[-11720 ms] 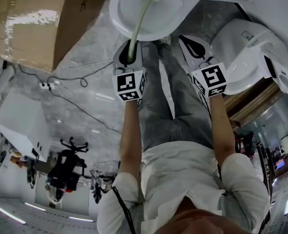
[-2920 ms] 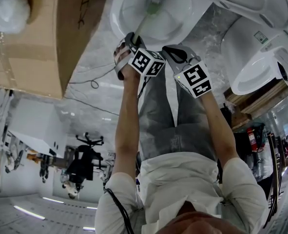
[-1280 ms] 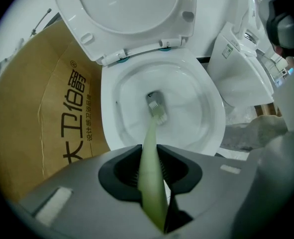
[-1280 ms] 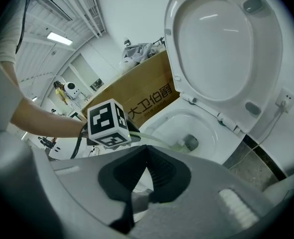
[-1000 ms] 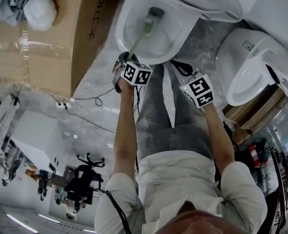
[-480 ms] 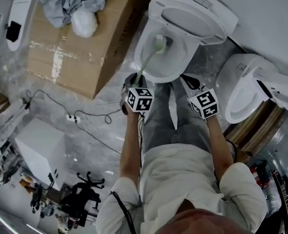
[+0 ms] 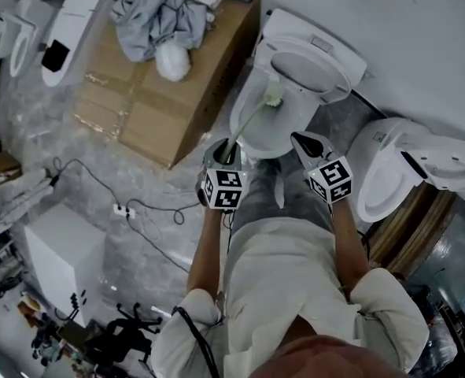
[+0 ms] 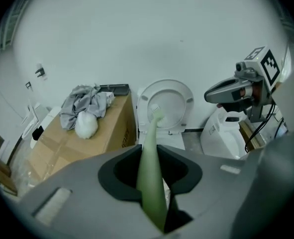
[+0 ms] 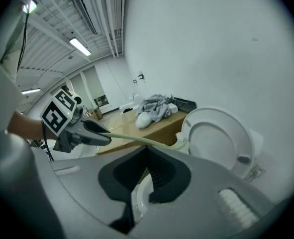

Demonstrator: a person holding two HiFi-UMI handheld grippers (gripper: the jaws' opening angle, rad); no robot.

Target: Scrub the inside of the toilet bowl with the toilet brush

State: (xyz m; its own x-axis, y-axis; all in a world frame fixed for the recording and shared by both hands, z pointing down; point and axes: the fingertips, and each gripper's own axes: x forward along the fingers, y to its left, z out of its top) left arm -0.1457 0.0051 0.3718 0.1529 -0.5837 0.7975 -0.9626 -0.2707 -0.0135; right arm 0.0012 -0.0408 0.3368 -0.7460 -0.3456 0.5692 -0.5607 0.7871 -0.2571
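2 grippers | L (image 7: 223, 151) clamps toilet brush (image 7: 250, 122), head above bowl (image 7: 292, 149) | R (image 7: 299, 139) closed, empty

one toilet brush (image 7: 252, 121), one cardboard box (image 7: 149, 110); two grippers (image 7: 223, 150) (image 7: 301, 141)

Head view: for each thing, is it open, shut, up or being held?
toilet lid: up, open.
toilet brush: held by its handle, head up near the lid.
left hand-held gripper: shut on the toilet brush.
right hand-held gripper: shut, empty.
cardboard box: shut, cloth piled on top.
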